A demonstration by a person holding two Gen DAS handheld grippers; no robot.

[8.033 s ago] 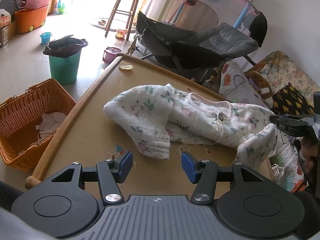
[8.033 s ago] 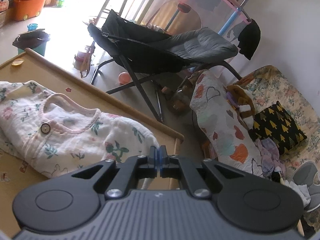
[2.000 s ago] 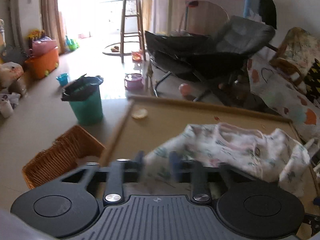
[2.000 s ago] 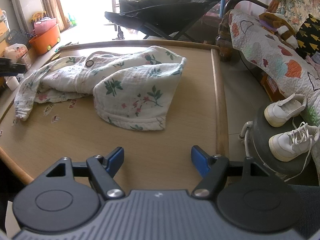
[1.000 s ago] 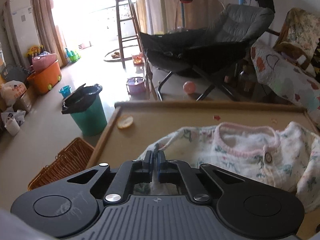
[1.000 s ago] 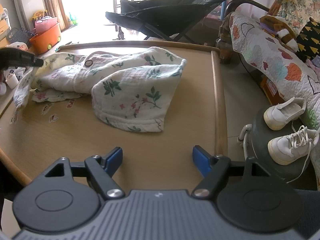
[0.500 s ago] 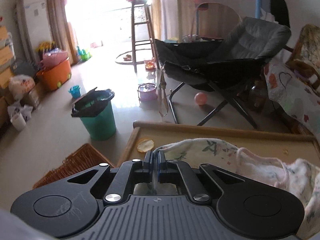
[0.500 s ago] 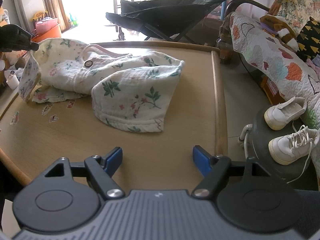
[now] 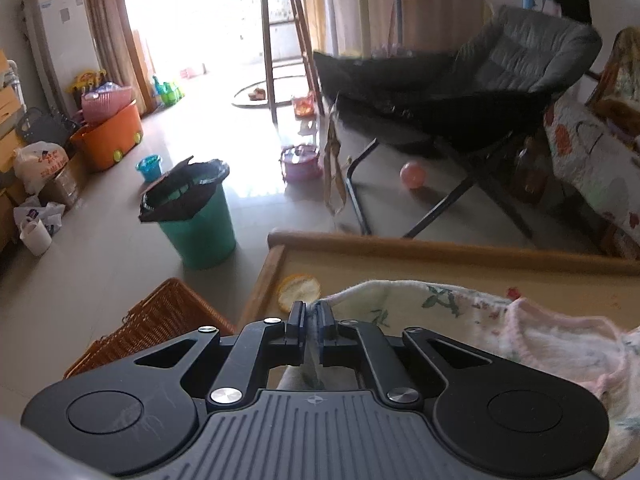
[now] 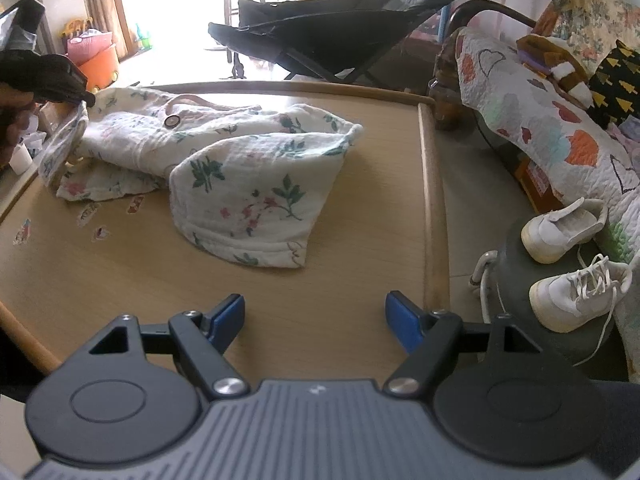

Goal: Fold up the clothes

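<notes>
Left gripper [image 9: 311, 316] jaws just easing apart, garment [image 10: 240, 168] sleeve between, spread toward desk [image 10: 320, 304] corner; right gripper [image 10: 315, 314] jaws apart, empty, waiting.

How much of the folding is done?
Barely started. One sleeve lies folded over the top. The left hand-held gripper, its jaws just opening a little, has the other sleeve between them at the table's far corner. The right hand-held gripper hangs open and empty. The top is still rumpled, so most folds remain.
</notes>
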